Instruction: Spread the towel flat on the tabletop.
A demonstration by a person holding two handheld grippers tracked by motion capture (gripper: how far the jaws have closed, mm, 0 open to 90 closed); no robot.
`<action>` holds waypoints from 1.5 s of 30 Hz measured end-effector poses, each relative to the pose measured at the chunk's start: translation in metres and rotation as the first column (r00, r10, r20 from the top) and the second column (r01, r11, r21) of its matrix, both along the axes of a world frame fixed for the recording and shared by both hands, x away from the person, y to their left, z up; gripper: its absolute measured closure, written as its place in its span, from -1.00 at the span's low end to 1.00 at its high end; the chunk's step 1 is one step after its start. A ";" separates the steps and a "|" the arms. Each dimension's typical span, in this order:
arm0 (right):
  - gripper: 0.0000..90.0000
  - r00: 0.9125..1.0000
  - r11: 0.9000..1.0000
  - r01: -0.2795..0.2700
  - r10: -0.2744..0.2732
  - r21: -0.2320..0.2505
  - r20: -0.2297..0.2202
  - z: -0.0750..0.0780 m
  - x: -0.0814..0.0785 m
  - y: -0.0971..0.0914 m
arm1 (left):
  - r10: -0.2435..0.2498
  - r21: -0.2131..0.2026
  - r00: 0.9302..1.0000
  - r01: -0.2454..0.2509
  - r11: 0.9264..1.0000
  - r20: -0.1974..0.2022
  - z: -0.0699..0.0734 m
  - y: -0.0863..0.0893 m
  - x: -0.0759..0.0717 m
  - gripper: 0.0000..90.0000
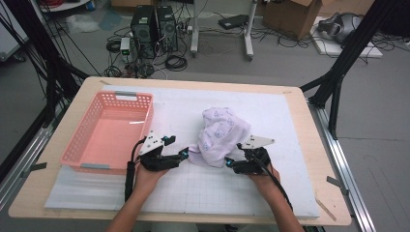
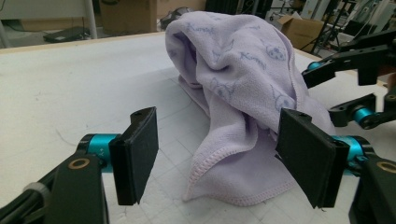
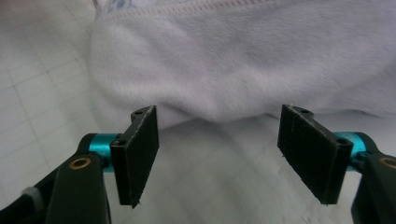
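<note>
Both tools, left tool (image 1: 184,153) and right tool (image 1: 227,163), stand apart, gripping nothing. The towel (image 1: 218,135) sits bunched between them. At 9 o'clock waits the basket (image 1: 86,151); a grab on a thin edge could slip, leaving the towel on the surface (image 1: 290,125).

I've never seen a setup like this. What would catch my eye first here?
Probably the crumpled lilac towel heaped mid-table on the white gridded mat. A person's hands bring the left gripper and the right gripper up to it from either side, jaws open, not yet pinching it. Left of them sits an empty pink basket.
</note>
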State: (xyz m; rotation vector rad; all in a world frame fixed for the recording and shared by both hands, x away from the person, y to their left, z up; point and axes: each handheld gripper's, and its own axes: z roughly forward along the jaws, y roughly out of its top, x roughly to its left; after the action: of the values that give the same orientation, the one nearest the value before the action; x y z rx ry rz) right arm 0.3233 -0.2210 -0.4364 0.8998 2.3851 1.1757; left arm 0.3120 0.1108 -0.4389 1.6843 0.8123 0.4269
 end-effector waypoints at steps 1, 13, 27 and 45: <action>-0.29 1.000 1.000 -0.002 0.002 -0.002 -0.003 0.000 0.002 0.003 | -0.003 0.002 1.000 0.003 1.000 -0.004 -0.001 0.000 0.000 -0.30; 0.92 0.999 0.999 -0.034 0.034 -0.027 -0.002 0.000 0.000 0.000 | -0.007 0.012 0.999 0.008 1.000 -0.032 -0.002 -0.001 0.001 -0.23; 0.93 0.964 0.957 0.267 -0.266 -0.113 0.029 0.018 -0.042 -0.107 | -0.024 0.015 0.999 0.024 1.000 -0.041 -0.003 -0.005 0.001 -0.21; 0.81 0.961 0.947 0.266 -0.275 -0.181 -0.025 0.008 -0.007 -0.075 | -0.067 0.074 0.995 0.073 0.995 -0.077 -0.007 -0.020 0.003 -0.31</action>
State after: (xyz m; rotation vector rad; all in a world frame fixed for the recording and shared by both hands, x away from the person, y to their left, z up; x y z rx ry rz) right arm 0.3160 -0.2956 -0.4287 1.1634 2.2688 0.8340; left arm 0.3147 0.0907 -0.4458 1.8038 0.7972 0.3528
